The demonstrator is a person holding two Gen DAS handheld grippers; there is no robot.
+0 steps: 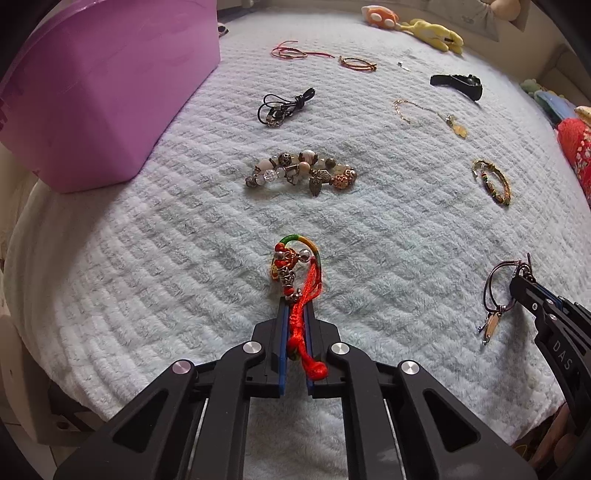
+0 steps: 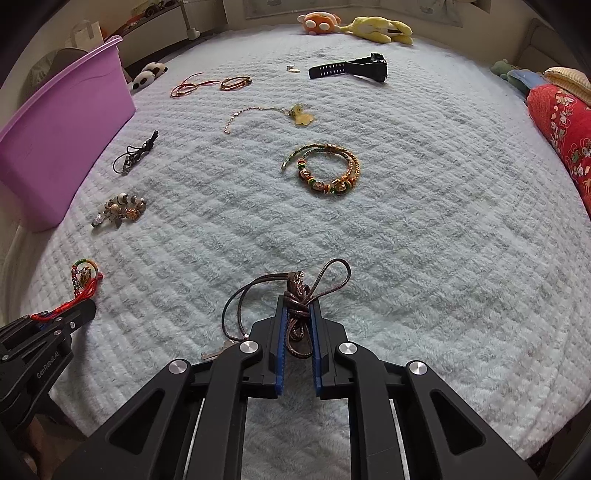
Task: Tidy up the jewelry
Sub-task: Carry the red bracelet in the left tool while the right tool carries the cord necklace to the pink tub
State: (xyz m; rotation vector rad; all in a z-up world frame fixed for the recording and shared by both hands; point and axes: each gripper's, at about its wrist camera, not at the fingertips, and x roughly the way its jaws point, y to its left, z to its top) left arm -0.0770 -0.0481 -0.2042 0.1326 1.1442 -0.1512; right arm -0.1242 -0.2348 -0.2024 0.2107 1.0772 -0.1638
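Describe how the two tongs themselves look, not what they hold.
Both the left tongs and right tongs are matte black linkage frames with round silver pivot bolts and blue pads lining straight black fingers. One side plate of the left reads "GenRobot.AI"; the right shows "DAS". No cables or sleeves are visible.

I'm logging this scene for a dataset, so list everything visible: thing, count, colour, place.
Plastic storage bin: one, purple, left edge of blanket.
Fluffy blanket: one, pale blue-white, under everything.
Beaded charm bracelet: one, brown and cream, centre-left.
Black cord bracelet: one, near the bin.
Thin red string bracelets: two, far side.
Gold chain with yellow pendant: one, mid-far.
Black wristwatch: one, far right.
Braided multicolour bracelet: one, centre.
Plush toys: orange and yellow, far edge.
Red knotted charm bracelet: one, in left tongs.
Brown leather cord bracelet: one, in right tongs.
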